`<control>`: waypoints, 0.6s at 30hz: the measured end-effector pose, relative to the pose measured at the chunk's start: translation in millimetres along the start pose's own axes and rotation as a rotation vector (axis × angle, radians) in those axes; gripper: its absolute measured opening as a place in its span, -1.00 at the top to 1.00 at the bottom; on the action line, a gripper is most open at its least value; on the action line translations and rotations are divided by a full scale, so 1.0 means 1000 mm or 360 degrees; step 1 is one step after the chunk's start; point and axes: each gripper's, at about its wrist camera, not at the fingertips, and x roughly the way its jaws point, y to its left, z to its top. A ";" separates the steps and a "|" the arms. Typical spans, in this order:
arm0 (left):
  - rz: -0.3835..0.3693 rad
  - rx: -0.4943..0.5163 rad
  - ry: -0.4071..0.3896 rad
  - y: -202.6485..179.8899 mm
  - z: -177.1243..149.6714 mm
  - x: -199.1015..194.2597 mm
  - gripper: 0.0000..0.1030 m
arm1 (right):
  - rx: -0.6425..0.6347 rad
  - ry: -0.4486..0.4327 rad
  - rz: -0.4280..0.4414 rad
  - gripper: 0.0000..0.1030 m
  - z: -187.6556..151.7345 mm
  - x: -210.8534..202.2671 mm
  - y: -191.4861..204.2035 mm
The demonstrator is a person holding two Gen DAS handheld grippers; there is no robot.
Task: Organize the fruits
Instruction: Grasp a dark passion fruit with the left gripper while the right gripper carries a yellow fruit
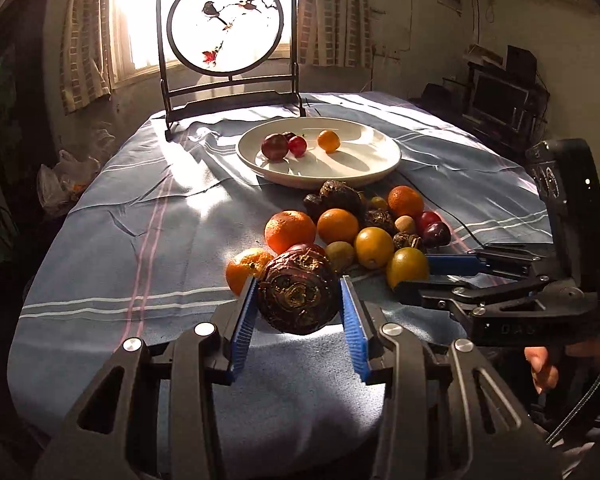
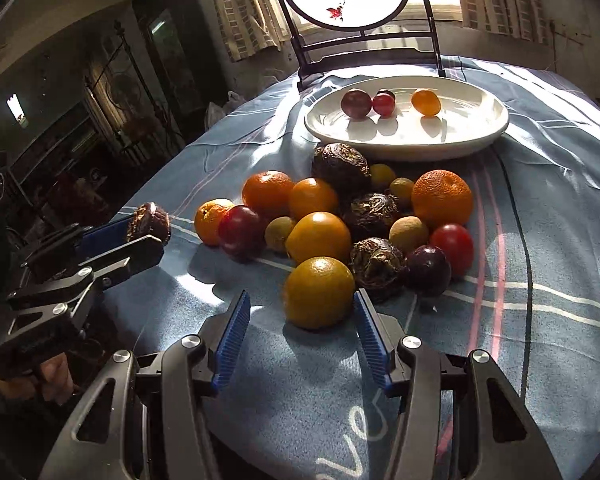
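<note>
My left gripper (image 1: pixel 299 300) is shut on a dark brown wrinkled fruit (image 1: pixel 299 293) and holds it above the cloth; the fruit also shows in the right wrist view (image 2: pixel 150 222). My right gripper (image 2: pixel 302 316) is open, its blue pads either side of a yellow-orange fruit (image 2: pixel 319 292) at the near edge of the pile, not touching it. The pile (image 2: pixel 340 216) holds oranges, red and purple plums, small green-brown fruits and several dark wrinkled fruits. A white plate (image 2: pixel 472 130) behind the pile holds two dark red plums and a small orange fruit (image 2: pixel 425 102).
A blue striped cloth (image 1: pixel 140 248) covers the table. A framed round bird screen (image 1: pixel 226 28) stands at the table's far end behind the plate. A black cable (image 2: pixel 524 240) runs over the cloth right of the pile. Dark furniture surrounds the table.
</note>
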 end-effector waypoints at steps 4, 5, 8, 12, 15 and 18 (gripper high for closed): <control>-0.0002 0.0006 0.0011 -0.001 -0.002 0.007 0.24 | 0.0028 -0.0001 -0.0001 0.30 0.002 0.004 -0.002; -0.0010 0.0008 0.0009 -0.002 -0.001 0.007 0.24 | 0.0030 -0.0013 0.0009 0.30 0.002 0.002 -0.003; -0.0037 0.0003 -0.0002 -0.002 0.007 0.010 0.24 | 0.0040 -0.0094 0.0046 0.31 0.008 -0.016 -0.007; -0.0096 0.0009 -0.0018 -0.006 0.032 0.023 0.24 | 0.0019 -0.0262 0.0000 0.30 0.034 -0.044 -0.020; -0.0118 0.0009 -0.0013 -0.008 0.061 0.047 0.24 | 0.0120 -0.0287 -0.0015 0.30 0.064 -0.042 -0.050; -0.0132 -0.0010 -0.0005 -0.007 0.091 0.075 0.24 | 0.0212 -0.0265 -0.0068 0.30 0.091 -0.026 -0.081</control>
